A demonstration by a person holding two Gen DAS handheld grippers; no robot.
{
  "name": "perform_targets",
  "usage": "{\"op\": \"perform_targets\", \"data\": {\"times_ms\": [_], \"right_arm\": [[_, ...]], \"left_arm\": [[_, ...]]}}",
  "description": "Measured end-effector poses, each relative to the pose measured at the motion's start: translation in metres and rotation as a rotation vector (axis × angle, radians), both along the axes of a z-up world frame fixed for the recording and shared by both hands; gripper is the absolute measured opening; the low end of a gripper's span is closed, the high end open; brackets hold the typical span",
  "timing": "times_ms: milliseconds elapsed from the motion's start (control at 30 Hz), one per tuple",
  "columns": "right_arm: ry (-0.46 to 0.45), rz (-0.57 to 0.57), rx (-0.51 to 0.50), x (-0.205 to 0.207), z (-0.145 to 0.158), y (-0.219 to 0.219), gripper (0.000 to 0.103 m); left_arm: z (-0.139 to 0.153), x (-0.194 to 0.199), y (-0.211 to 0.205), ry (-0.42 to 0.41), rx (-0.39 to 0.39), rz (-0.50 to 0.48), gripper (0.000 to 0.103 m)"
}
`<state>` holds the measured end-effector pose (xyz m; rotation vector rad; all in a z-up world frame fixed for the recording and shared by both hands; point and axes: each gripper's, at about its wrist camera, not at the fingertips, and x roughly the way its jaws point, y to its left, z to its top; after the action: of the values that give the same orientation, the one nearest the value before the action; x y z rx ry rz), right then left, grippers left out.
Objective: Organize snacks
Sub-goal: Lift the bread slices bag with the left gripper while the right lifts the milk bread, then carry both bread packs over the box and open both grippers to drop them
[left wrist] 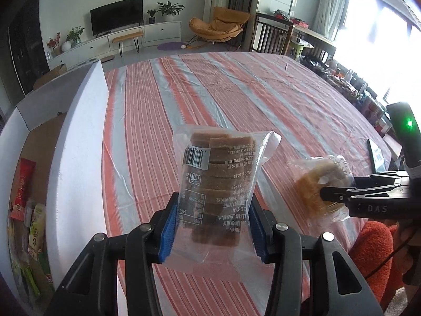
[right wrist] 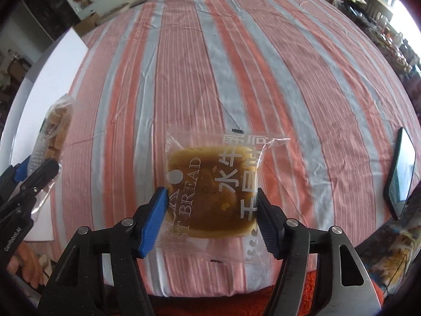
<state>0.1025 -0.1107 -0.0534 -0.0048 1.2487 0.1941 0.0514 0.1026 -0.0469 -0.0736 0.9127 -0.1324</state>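
My left gripper [left wrist: 211, 210] is shut on a clear bag of brown sliced cakes [left wrist: 221, 179], held upright above the striped tablecloth [left wrist: 210, 84]. My right gripper [right wrist: 211, 205] is shut on a clear bag of golden bread [right wrist: 213, 184], printed "BREAD", held above the cloth. The right gripper and its bread bag [left wrist: 315, 181] show at the right of the left wrist view. The left gripper and its cake bag [right wrist: 55, 129] show at the left of the right wrist view.
A white foam box [left wrist: 76, 142] stands at the table's left edge, with several snack packets [left wrist: 26, 210] inside. A phone [right wrist: 401, 168] lies on the cloth at the right. Chairs and cluttered shelves line the far right side.
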Motion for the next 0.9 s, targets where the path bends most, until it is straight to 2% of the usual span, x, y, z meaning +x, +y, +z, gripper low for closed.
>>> {"op": "perform_targets", "data": {"times_ms": [33, 67, 100, 133, 200, 233, 267, 300, 467, 567, 600, 667, 700, 833, 900], "right_arm": [[-0.013, -0.004, 0.024, -0.002, 0.007, -0.004, 0.038], [-0.027, -0.018, 0.04, -0.001, 0.014, -0.008, 0.019], [-0.039, -0.032, 0.041, 0.0, 0.02, -0.012, 0.006], [-0.045, -0.042, 0.041, 0.002, 0.023, -0.017, 0.006], [-0.008, -0.08, 0.063, 0.008, 0.018, -0.027, 0.015], [0.017, -0.102, 0.083, 0.011, 0.013, -0.03, 0.028], [0.024, -0.122, 0.098, 0.01, 0.011, -0.032, 0.067], [0.009, -0.137, 0.091, 0.008, 0.013, -0.032, 0.081], [0.023, -0.121, 0.02, 0.006, 0.008, 0.0, 0.08], [0.073, -0.073, -0.059, 0.009, -0.016, 0.026, 0.082], [0.078, -0.049, -0.036, 0.011, -0.023, 0.032, 0.086], [0.058, -0.056, -0.053, 0.012, -0.029, 0.034, 0.08], [0.039, -0.062, -0.05, 0.01, -0.027, 0.033, 0.072], [0.009, -0.046, 0.012, 0.002, -0.013, 0.023, 0.07], [-0.011, -0.063, 0.058, -0.002, -0.002, 0.017, 0.07]], "left_arm": [[0.006, -0.004, 0.001, -0.013, -0.004, 0.0, 0.048], [0.013, -0.009, 0.002, -0.028, -0.012, -0.002, 0.048], [0.019, -0.012, 0.002, -0.042, -0.018, -0.006, 0.048], [0.023, -0.015, 0.001, -0.049, -0.017, -0.008, 0.048], [0.031, -0.018, 0.0, -0.065, -0.014, -0.01, 0.048], [0.033, -0.02, -0.001, -0.071, -0.011, -0.01, 0.048], [0.034, -0.021, -0.002, -0.074, -0.007, -0.01, 0.048], [0.035, -0.022, -0.003, -0.077, -0.003, -0.01, 0.048], [0.033, -0.022, -0.001, -0.069, -0.006, 0.0, 0.048], [0.033, -0.022, -0.003, -0.068, -0.01, -0.001, 0.048], [0.034, -0.022, -0.003, -0.069, -0.011, -0.002, 0.048], [0.036, -0.024, -0.001, -0.074, -0.013, -0.004, 0.048], [0.038, -0.026, 0.001, -0.079, -0.014, -0.003, 0.048], [0.045, -0.032, 0.012, -0.091, -0.024, 0.015, 0.048], [0.049, -0.034, 0.016, -0.092, -0.054, 0.02, 0.048]]}}
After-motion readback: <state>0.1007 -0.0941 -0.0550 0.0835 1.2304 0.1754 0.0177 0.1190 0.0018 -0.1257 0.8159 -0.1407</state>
